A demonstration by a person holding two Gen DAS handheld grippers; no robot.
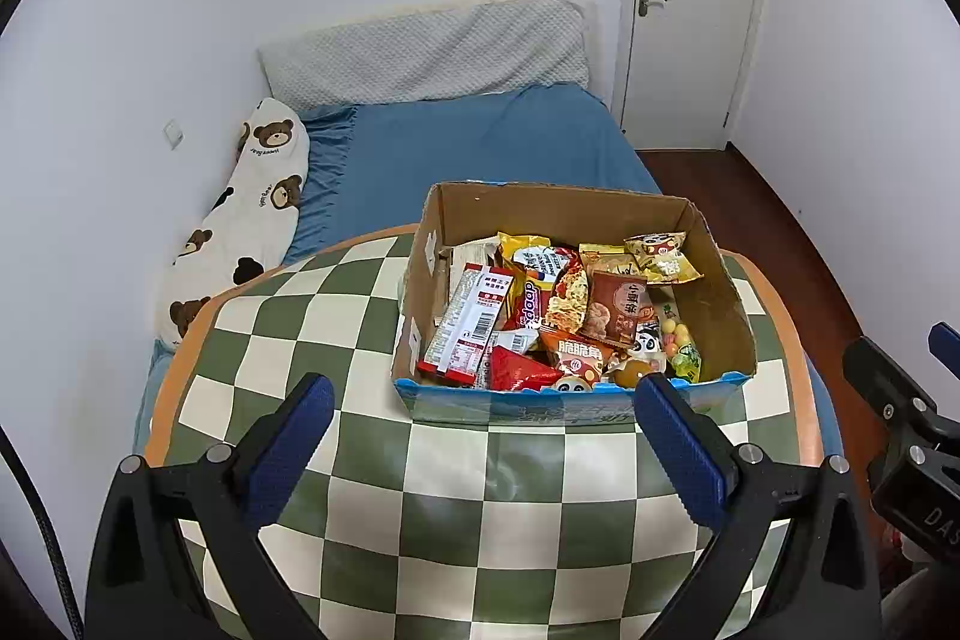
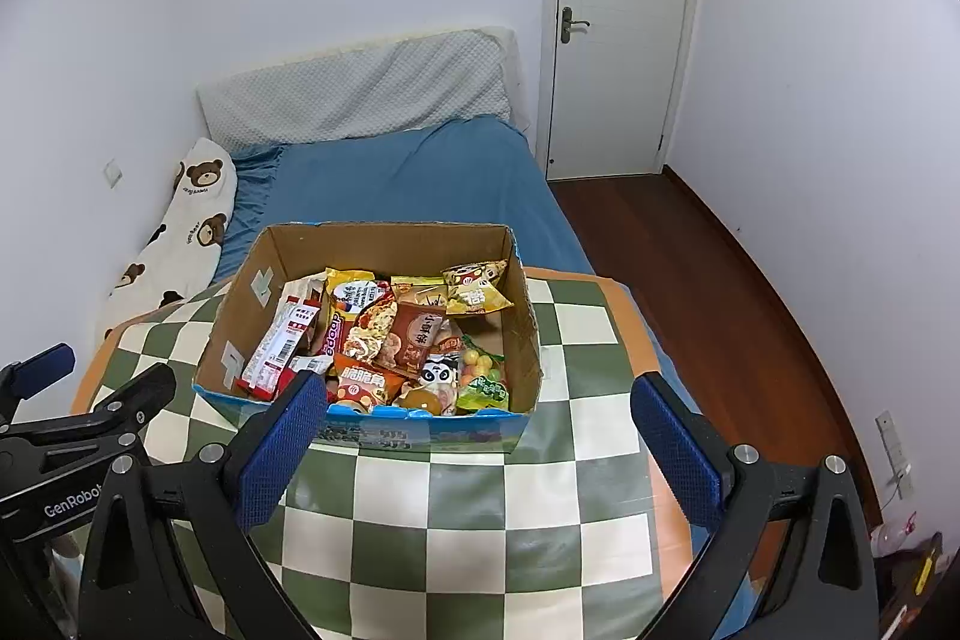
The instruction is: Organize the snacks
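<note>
An open cardboard box point(image 1: 714, 292) with a blue printed front stands on the far half of a green-and-white checkered table point(image 1: 456, 514). It holds several snack packets: a red-and-white bar pack point(image 1: 465, 328) at the left, a brown packet point(image 1: 618, 310) in the middle, a yellow bag point(image 1: 663, 256) at the back right. The box also shows in the right wrist view point(image 2: 528, 334). My left gripper point(image 1: 483, 436) is open and empty, just short of the box's front. My right gripper point(image 2: 480, 436) is open and empty, also in front of the box.
A bed with a blue sheet point(image 1: 480, 142), a grey pillow point(image 1: 426, 52) and a bear-print bolster point(image 1: 240, 220) lies beyond the table. A white door point(image 2: 618, 22) and wooden floor point(image 2: 720, 292) are at the right. The table's rim is orange.
</note>
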